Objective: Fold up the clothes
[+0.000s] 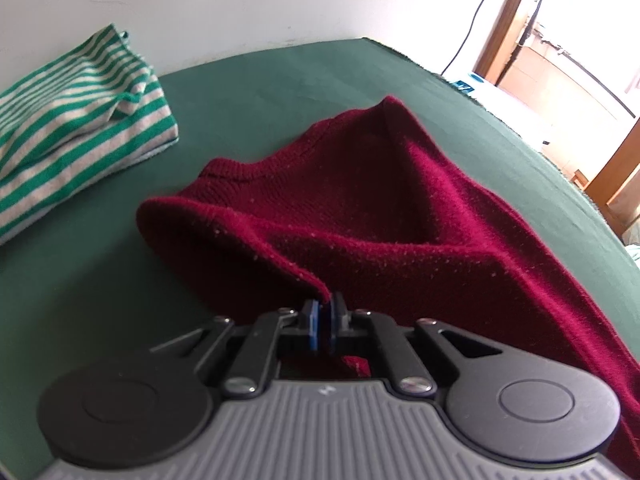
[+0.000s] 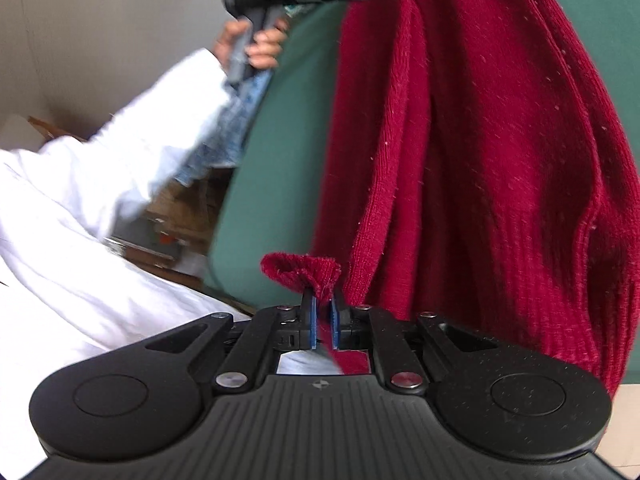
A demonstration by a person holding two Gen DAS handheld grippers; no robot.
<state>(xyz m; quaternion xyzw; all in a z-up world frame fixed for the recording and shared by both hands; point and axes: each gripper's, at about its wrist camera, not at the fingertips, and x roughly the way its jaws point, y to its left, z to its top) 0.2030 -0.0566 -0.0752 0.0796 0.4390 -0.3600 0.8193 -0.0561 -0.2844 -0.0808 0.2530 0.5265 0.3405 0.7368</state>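
Both my grippers pinch the red sweater (image 1: 400,208), part lifted, part on the green table (image 1: 280,80). Left gripper (image 1: 325,312) clamps a thin edge; right gripper (image 2: 323,312) bites a bunched fold. Risk: uneven pull slips the thin edge free, skewing the fold.

text: none showing legibly | left gripper (image 1: 324,312) housing: small pale emblem sitting at 6 o'clock, unreadable | right gripper (image 2: 323,312) housing: small round emblem at 6 o'clock, no letters | blurred marks showing at 12 o'clock, right view, illegible
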